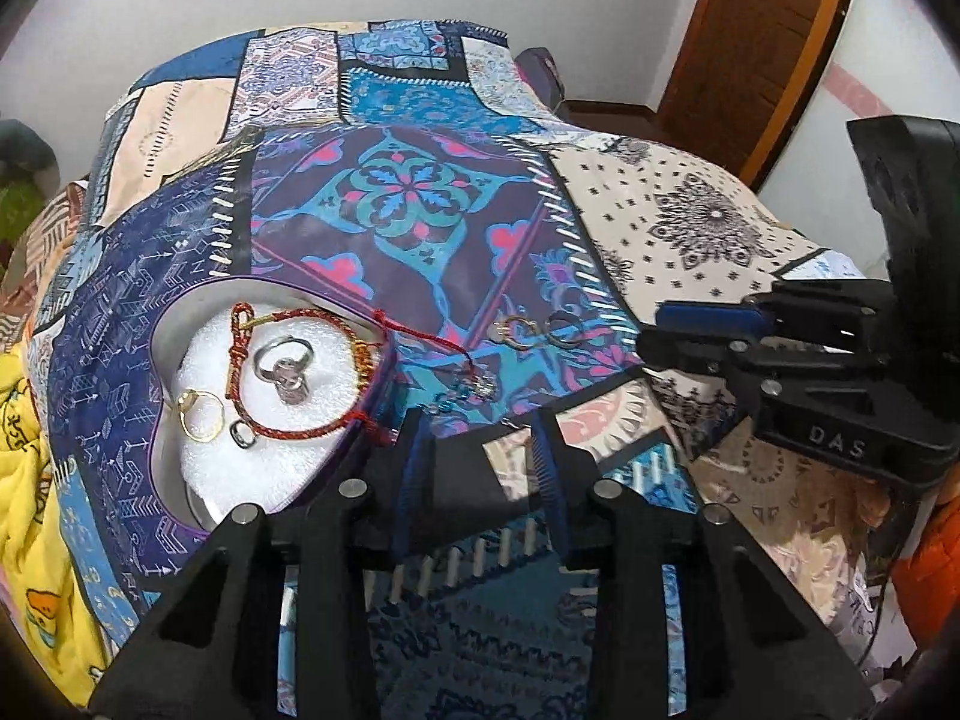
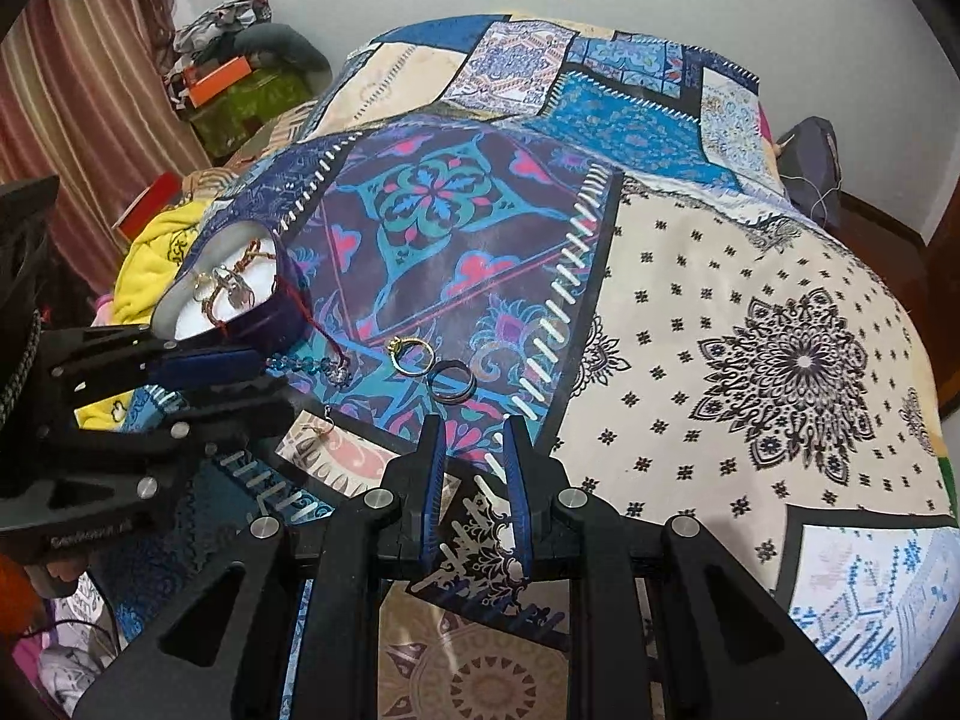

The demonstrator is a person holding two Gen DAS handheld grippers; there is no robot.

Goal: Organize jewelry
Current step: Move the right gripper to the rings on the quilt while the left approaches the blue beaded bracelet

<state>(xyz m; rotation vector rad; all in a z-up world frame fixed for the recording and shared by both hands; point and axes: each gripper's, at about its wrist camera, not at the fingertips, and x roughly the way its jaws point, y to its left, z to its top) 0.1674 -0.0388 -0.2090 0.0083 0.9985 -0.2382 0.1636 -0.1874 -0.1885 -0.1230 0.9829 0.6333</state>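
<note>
A purple heart-shaped jewelry box with white foam lies on the patterned bedspread. It holds a red cord bracelet, a gold ring and silver rings. On the spread lie a gold ring, a dark ring and a blue beaded earring. My left gripper is open and empty just right of the box. My right gripper is open and empty just in front of the dark ring.
The patchwork bedspread covers the whole bed. A yellow blanket lies at the left edge. Boxes and clothes pile up by the curtain. A wooden door stands at the back right.
</note>
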